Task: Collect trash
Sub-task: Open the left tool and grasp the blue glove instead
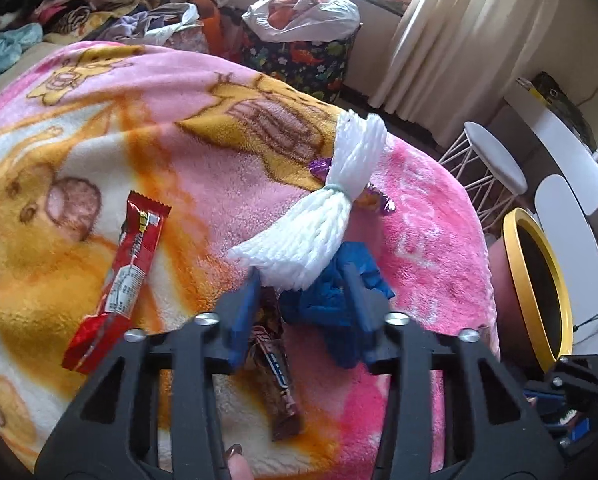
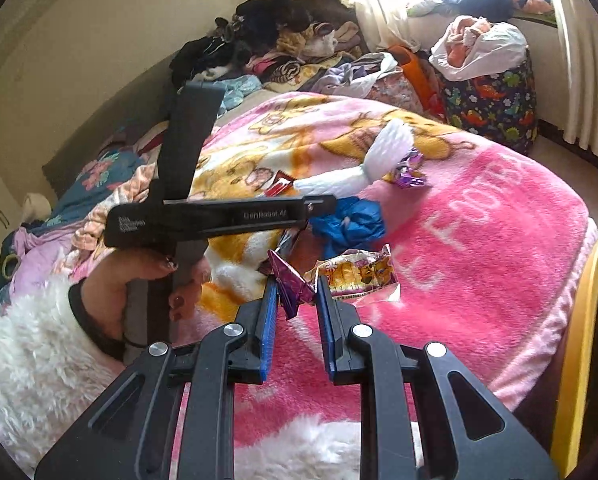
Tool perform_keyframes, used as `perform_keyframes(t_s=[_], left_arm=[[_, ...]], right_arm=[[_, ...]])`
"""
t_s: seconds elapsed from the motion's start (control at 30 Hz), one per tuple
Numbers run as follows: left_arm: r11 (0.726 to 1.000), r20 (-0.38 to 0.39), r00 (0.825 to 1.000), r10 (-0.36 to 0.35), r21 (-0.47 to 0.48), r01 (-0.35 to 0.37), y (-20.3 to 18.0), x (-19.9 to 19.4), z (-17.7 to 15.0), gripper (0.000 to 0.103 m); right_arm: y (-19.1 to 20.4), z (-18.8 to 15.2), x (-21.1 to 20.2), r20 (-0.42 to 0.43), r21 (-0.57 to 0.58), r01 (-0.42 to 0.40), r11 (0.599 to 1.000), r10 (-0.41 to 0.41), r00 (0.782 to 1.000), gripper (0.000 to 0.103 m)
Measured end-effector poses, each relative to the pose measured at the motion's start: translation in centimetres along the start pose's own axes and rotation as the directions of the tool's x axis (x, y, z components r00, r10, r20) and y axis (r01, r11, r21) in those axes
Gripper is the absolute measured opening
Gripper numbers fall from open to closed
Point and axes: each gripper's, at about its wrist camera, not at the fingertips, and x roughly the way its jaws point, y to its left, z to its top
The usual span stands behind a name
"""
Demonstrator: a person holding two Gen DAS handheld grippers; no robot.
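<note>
On the pink blanket (image 1: pixel 419 208) lie a red snack wrapper (image 1: pixel 119 280), a brown bar wrapper (image 1: pixel 279 380), a crumpled blue wrapper (image 1: pixel 331 312), a white foam net (image 1: pixel 331 204) and small purple candy wrappers (image 1: pixel 379 200). My left gripper (image 1: pixel 303 284) is open, its fingers straddling the blue wrapper and the foam net's end. In the right wrist view, my right gripper (image 2: pixel 297 292) is open around a folded purple wrapper (image 2: pixel 289 284), with a yellow printed packet (image 2: pixel 359 276) just beyond. The blue wrapper (image 2: pixel 347 224) and foam net (image 2: pixel 363 168) lie farther off.
A bin with a yellow rim (image 1: pixel 539 280) stands at the bed's right side, also at the right edge of the right wrist view (image 2: pixel 583 340). Piles of clothes (image 2: pixel 283 44), a dinosaur-print bag (image 2: pixel 495 96), a white stool (image 1: pixel 495 160) and curtains surround the bed.
</note>
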Motion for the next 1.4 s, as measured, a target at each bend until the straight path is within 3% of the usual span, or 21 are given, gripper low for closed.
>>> perform_keyframes(t_s=[0.03, 0.23, 0.63, 0.83, 1.13, 1.23, 1.3, 1.33, 1.4], left_arm=[[1.000, 0.004, 1.000, 0.013, -0.001, -0.013, -0.1, 0.0, 0.0, 0.011], [1.000, 0.042, 0.999, 0.013, -0.001, -0.013, -0.5, -1.2, 0.0, 0.004], [0.998, 0.097, 0.995, 0.011, 0.060, -0.016, -2.7, -4.1, 0.9, 0.004], [0.997, 0.083, 0.997, -0.002, 0.074, -0.004, -3.8, -4.3, 0.3, 0.003], [0.996, 0.028, 0.999, 0.046, 0.073, -0.048, -4.4, -2.8, -2.3, 0.004], [0.994, 0.022, 0.997, 0.078, 0.074, -0.079, -4.5, -2.5, -3.1, 0.013], [0.993, 0.013, 0.996, 0.084, 0.082, -0.085, -4.7, -2.2, -3.4, 0.013], [0.991, 0.009, 0.996, 0.093, 0.093, -0.093, -4.9, -2.0, -3.6, 0.005], [0.989, 0.011, 0.995, 0.102, 0.106, -0.102, -5.4, -2.0, -3.7, 0.001]], right_arm=[[-0.2, 0.0, -0.2, 0.003, 0.004, 0.001, 1.000, -0.001, 1.000, 0.019], [-1.1, 0.0, -1.2, 0.018, 0.025, 0.010, 1.000, -0.010, 1.000, 0.019], [-1.1, 0.3, -2.4, 0.050, 0.027, 0.000, 1.000, -0.002, 0.999, 0.019], [-1.4, 0.1, -3.4, 0.073, 0.039, 0.001, 0.999, -0.004, 0.997, 0.019], [-2.0, 0.1, -4.6, 0.102, 0.057, -0.004, 0.998, -0.002, 0.995, 0.019], [-2.2, 0.0, -4.9, 0.112, 0.061, -0.005, 0.998, -0.002, 0.994, 0.019], [-2.3, 0.0, -5.2, 0.117, 0.063, -0.005, 0.998, -0.002, 0.993, 0.019], [-2.3, 0.0, -5.3, 0.121, 0.064, -0.006, 0.998, -0.002, 0.993, 0.019], [-2.4, 0.0, -5.7, 0.128, 0.067, -0.007, 0.998, -0.002, 0.992, 0.019]])
